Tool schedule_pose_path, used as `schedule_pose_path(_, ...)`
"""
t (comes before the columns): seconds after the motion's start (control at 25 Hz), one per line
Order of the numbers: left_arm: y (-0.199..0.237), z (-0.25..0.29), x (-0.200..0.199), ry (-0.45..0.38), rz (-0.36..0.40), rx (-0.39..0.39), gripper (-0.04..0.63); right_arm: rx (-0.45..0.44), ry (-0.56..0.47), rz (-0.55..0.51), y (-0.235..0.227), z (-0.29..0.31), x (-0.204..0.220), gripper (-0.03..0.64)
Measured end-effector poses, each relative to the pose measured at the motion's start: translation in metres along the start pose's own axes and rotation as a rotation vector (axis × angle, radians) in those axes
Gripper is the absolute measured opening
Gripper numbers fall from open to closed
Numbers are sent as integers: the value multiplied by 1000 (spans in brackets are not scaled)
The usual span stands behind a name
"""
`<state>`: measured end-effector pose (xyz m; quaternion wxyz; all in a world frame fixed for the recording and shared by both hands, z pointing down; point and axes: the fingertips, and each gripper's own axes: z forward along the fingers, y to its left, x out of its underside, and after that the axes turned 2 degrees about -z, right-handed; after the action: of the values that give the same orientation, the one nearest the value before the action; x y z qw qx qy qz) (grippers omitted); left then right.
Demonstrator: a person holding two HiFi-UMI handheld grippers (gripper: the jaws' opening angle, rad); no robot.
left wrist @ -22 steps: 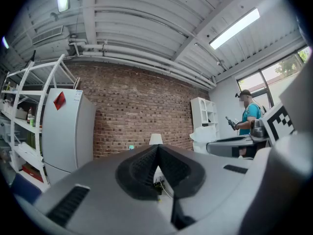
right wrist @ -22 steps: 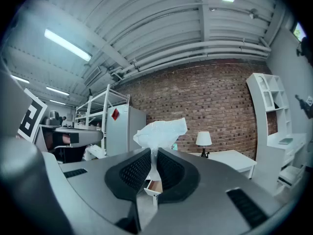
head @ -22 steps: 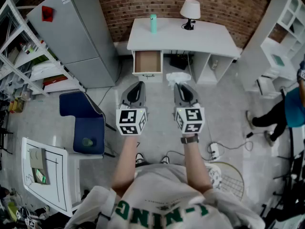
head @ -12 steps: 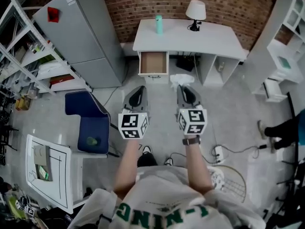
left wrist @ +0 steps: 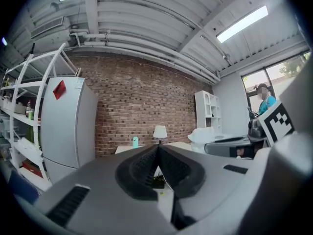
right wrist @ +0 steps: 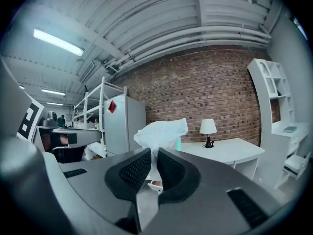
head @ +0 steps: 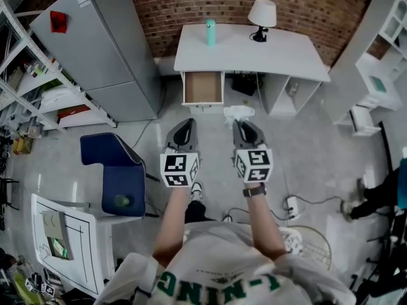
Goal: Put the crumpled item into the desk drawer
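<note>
Short of open drawer (head: 203, 88): right gripper (head: 241, 124) jaws clamped on crumpled item (head: 238, 112); left gripper (head: 185, 124) jaws together, empty. Approach and drop-in remain.

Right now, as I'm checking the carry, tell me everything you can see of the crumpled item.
White, thin and creased, like tissue or soft film, the crumpled item is bunched into a loose puff. The right gripper is shut on its narrow lower end, so the puff sticks out past the jaw tips. Nothing else touches it. It is not yet in the open desk drawer.
</note>
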<state>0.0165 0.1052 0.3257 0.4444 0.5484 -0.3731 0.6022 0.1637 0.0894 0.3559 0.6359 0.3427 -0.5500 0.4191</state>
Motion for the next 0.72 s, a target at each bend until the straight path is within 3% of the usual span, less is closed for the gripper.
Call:
schedule_pose_path(0.4, 85, 82, -12, 4, -6, 72, 0, 13, 30, -23, 23, 120, -19, 28)
schedule_pose_path(0.72, 138, 127, 8, 43, -43, 105, -1, 42, 97, -4, 33, 177, 1, 28)
